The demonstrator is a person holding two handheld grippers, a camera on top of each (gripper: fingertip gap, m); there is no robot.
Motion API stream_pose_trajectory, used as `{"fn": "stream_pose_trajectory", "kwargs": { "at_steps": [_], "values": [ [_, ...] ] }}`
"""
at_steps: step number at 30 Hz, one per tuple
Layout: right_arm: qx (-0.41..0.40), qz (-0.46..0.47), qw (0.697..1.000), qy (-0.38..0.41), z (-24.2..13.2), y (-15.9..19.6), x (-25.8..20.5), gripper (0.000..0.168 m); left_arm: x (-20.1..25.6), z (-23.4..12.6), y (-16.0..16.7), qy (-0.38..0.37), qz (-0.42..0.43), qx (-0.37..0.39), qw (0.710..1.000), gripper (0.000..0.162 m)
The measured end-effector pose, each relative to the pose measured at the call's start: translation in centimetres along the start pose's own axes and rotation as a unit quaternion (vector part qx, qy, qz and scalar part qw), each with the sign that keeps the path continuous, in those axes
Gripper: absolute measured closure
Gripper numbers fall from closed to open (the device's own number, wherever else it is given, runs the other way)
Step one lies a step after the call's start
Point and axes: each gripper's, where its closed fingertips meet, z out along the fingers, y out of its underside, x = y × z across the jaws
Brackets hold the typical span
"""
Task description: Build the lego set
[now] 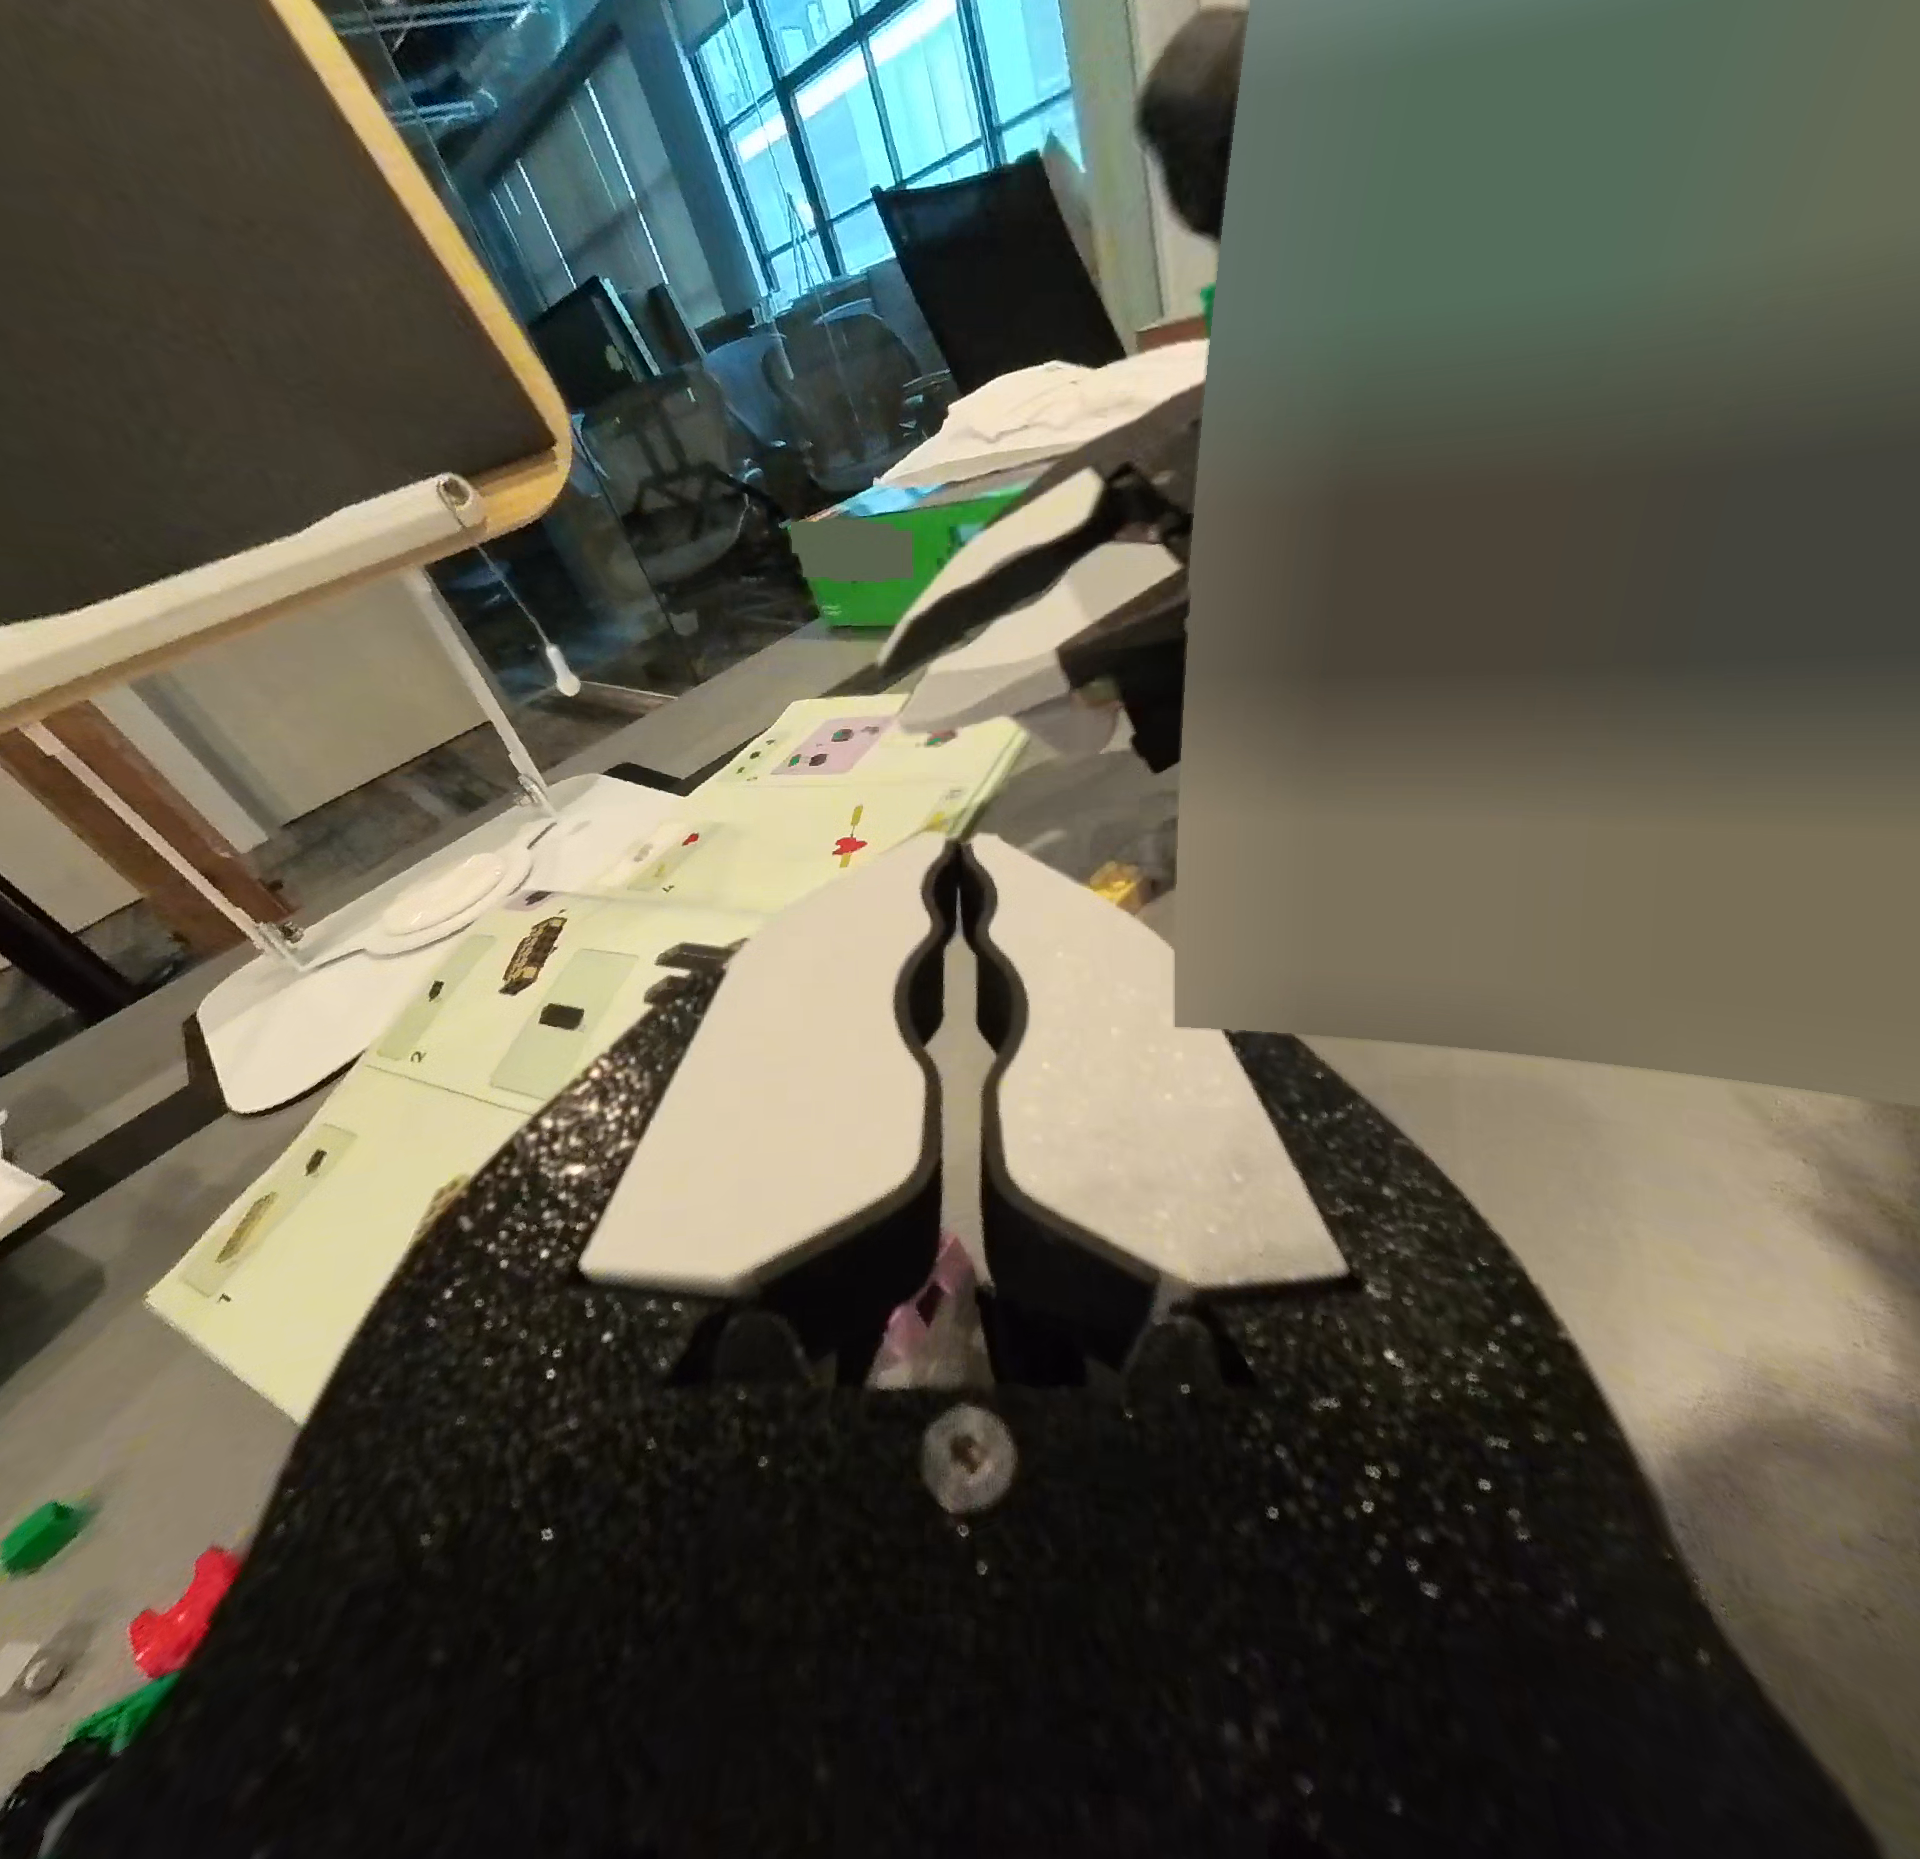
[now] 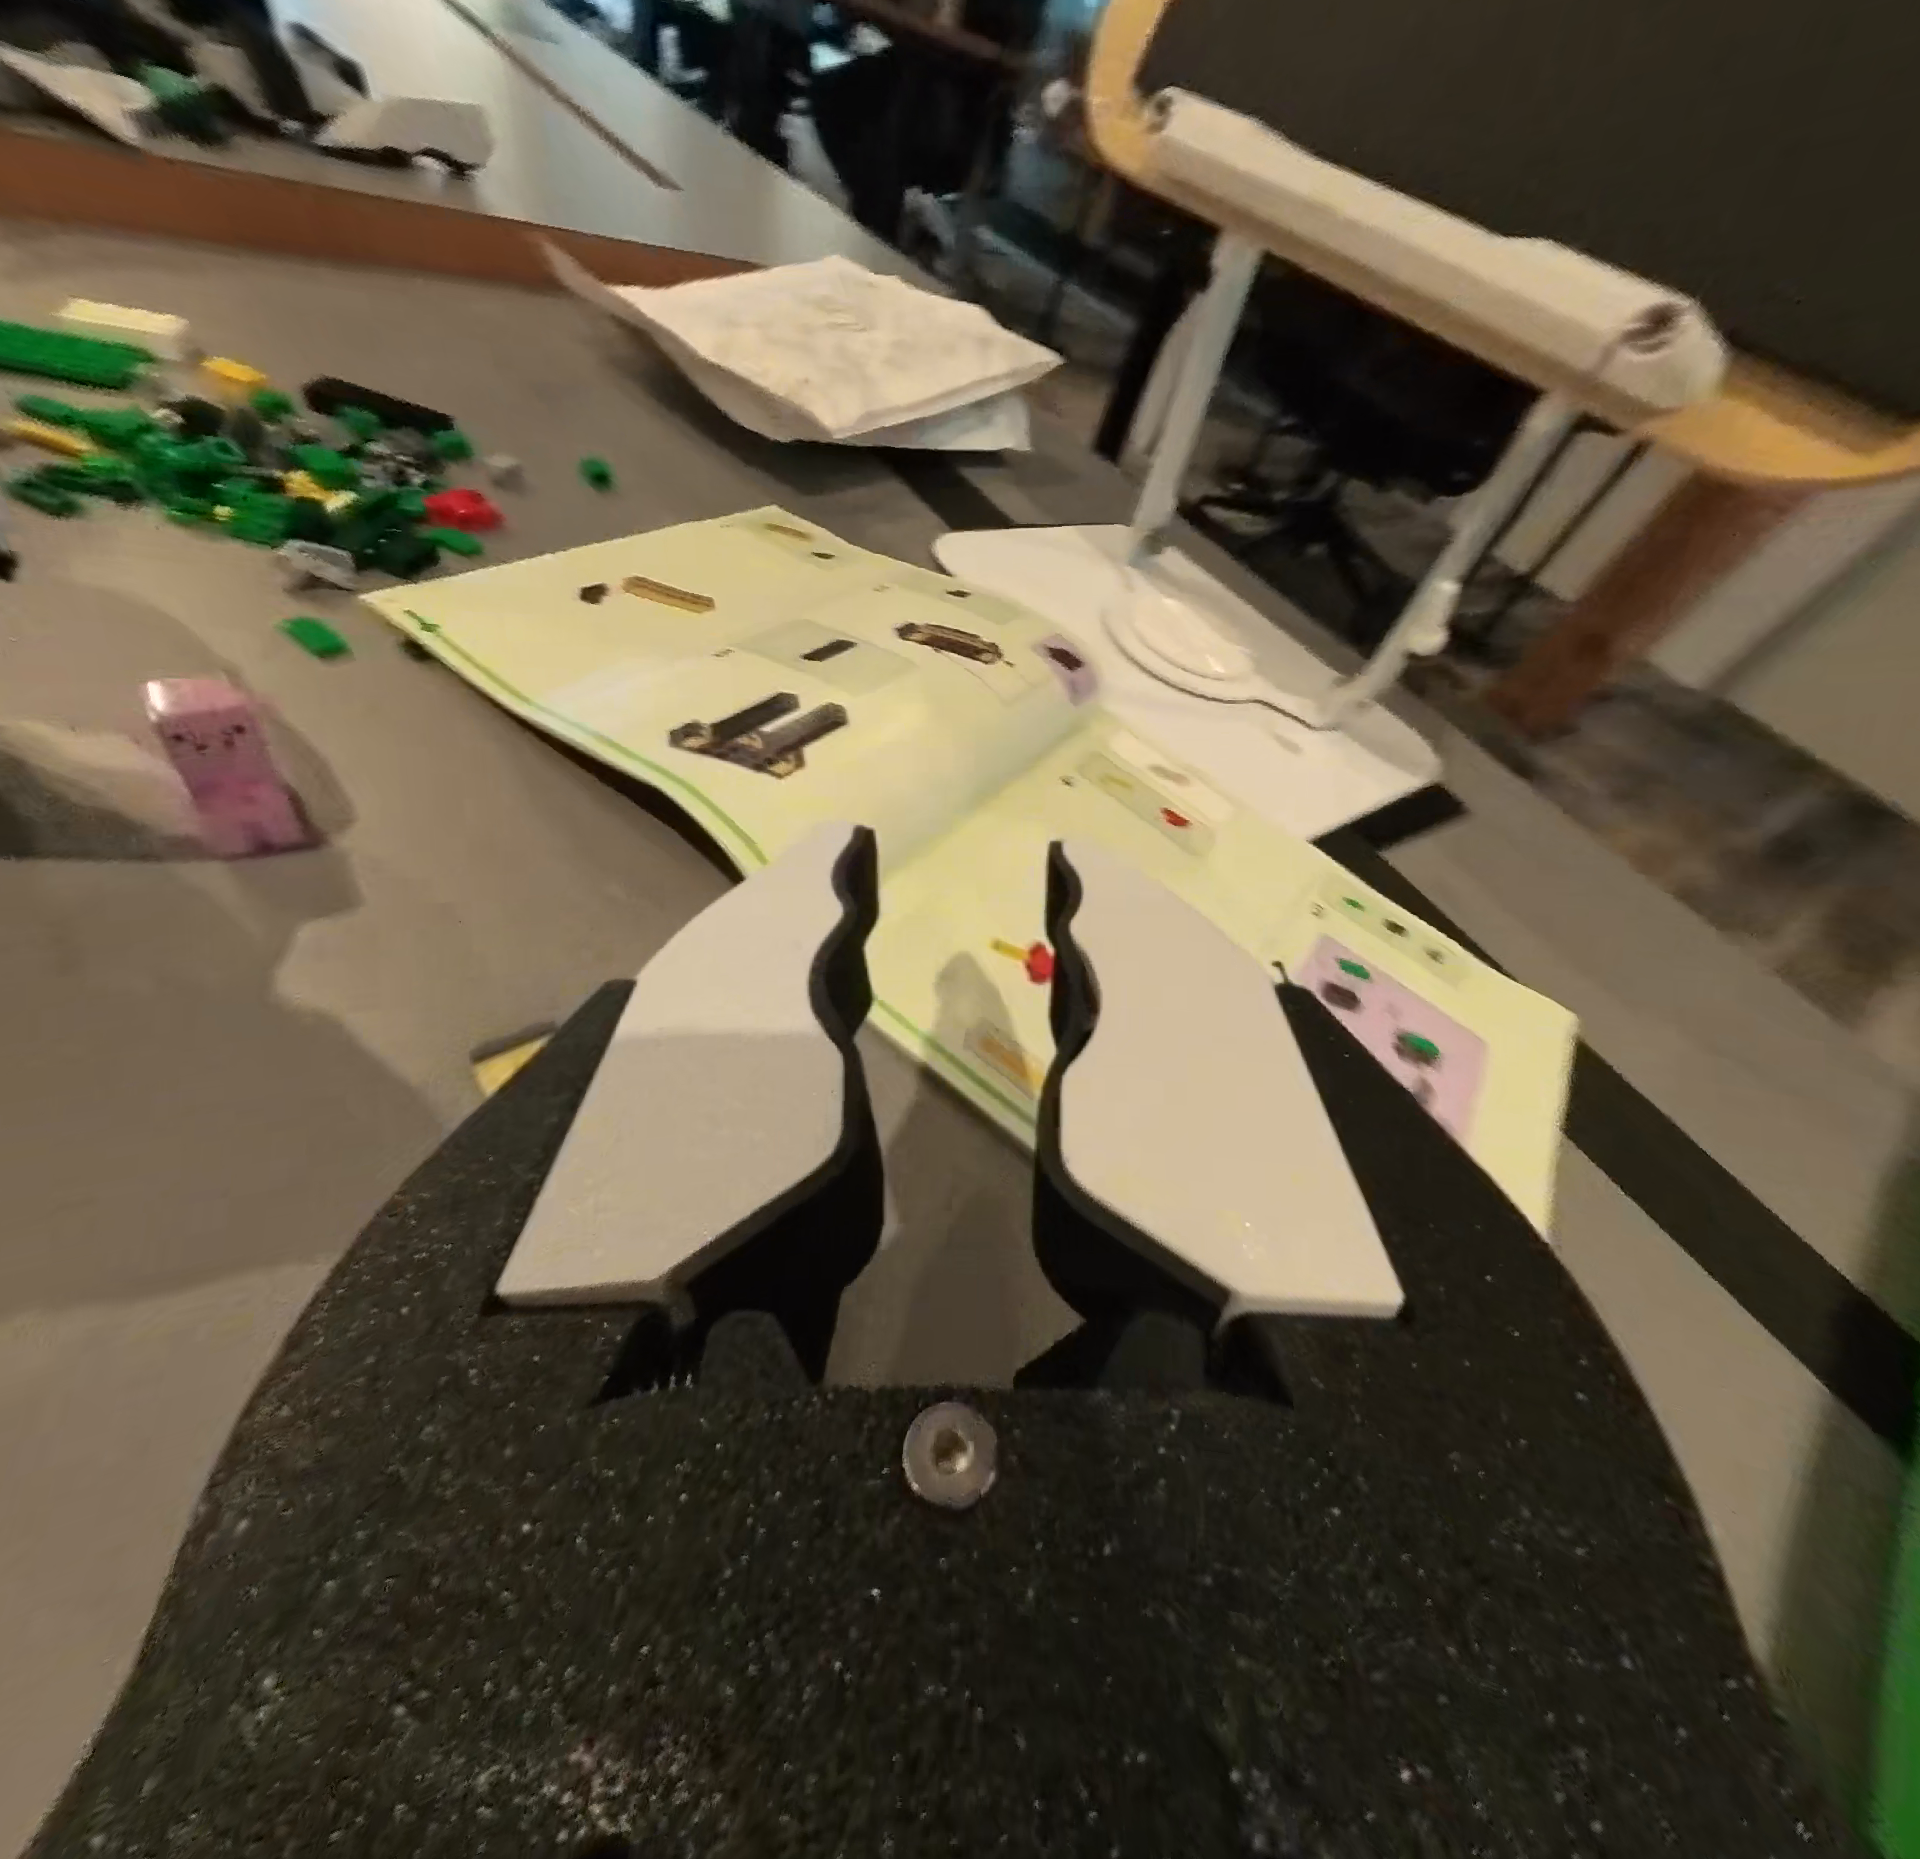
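On the left of the right wrist view, the loose bricks [image 2: 239,479] lie in a heap on the grey surface [image 2: 312,1082], mostly green with some yellow, black and one red piece [image 2: 462,508]. Nearer me, a small pink block [image 2: 234,770] stands well apart from the heap. The blur makes single pieces hard to tell apart.

In the middle, the manual [image 2: 852,687] lies open and flat, with a white lamp base [image 2: 1195,646] just behind it and crumpled white paper [image 2: 831,355] farther back.

My left hand-held gripper [image 1: 961,864] has its tips pressed together. Something pinkish shows low down behind the fingers, but I cannot tell whether it is gripped or simply lies beneath. This gripper hangs over the near edge of the manual.

My right hand-held gripper [image 2: 961,864] is parted by a moderate gap and holds nothing. It hovers over the manual's right-hand page, and a small red and yellow drawing shows between the fingers.

I judge this an early step: no assembled model is visible and both grippers are at the manual rather than the pieces. Next I should read the pictured step, then carry the open right gripper left to the heap. Picking one small brick from that tight clutter will need a narrow, careful approach.
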Motion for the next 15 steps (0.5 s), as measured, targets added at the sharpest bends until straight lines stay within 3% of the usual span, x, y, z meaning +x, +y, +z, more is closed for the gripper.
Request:
{"fn": "stream_pose_trajectory", "kwargs": {
  "at_steps": [4,8,15],
  "values": [
    [0.018,-0.002,0.997,0.069,-2.3,-0.1,0.5,0.143,-0.2,0.0,0.0,0.002,-0.017,0.005,1.000,0.162],
    [0.022,-0.001,0.996,0.082,-2.8,0.0,0.0,0.148,-0.5,-0.1,0.1,-0.005,-0.024,0.004,1.000,0.162],
    [0.022,-0.012,0.997,0.067,-2.3,0.0,-0.3,0.155,-4.6,-3.6,0.2,-0.153,0.030,-0.030,0.987,0.162]
  ]
}}
